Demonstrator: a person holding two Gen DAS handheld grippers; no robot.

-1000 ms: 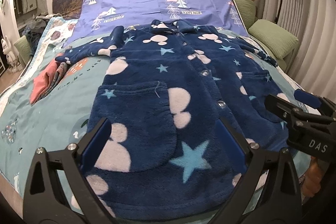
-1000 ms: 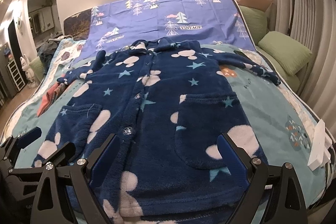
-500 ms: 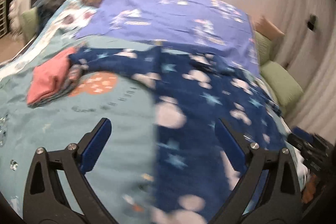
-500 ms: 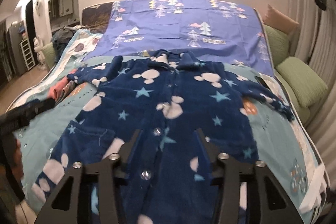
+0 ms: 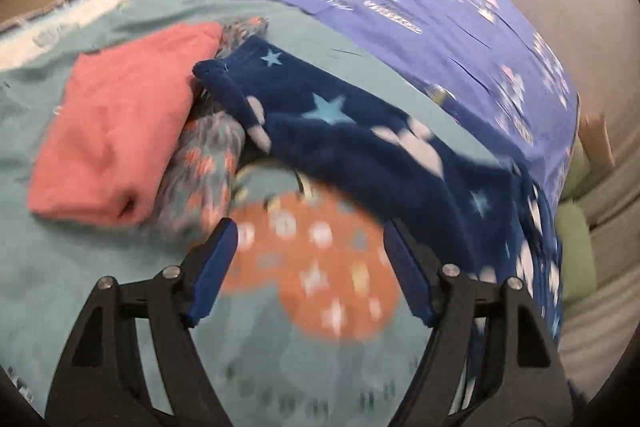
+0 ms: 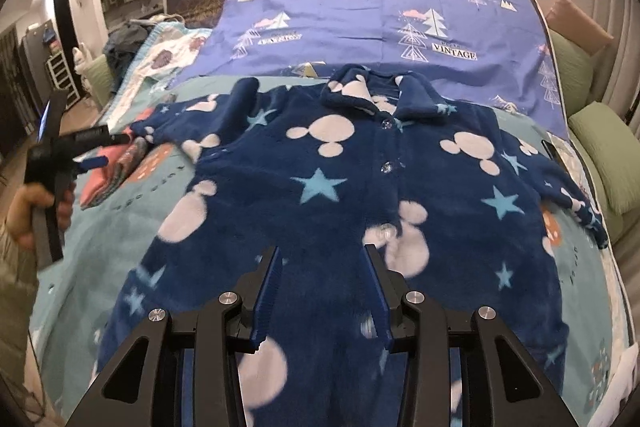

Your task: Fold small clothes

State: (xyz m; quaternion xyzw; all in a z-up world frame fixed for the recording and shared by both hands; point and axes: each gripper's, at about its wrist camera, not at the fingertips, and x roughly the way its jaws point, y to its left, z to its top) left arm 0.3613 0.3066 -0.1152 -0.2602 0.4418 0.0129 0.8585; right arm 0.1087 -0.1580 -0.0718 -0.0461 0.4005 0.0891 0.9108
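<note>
Left wrist view: my left tongs (image 5: 310,271) are closing with nothing between the pads, over the teal bedspread (image 5: 100,267) and its orange print; one sleeve (image 5: 320,123) of the navy fleece coat reaches to a folded pink garment (image 5: 116,135) lying on a patterned one (image 5: 208,167). Right wrist view: my right tongs (image 6: 322,291) stand partly open and grip nothing, above the navy fleece coat (image 6: 344,187) spread flat on the bed, buttoned front up, collar toward the purple sheet (image 6: 360,23); my left hand (image 6: 28,211) holds its tongs at the far left.
</note>
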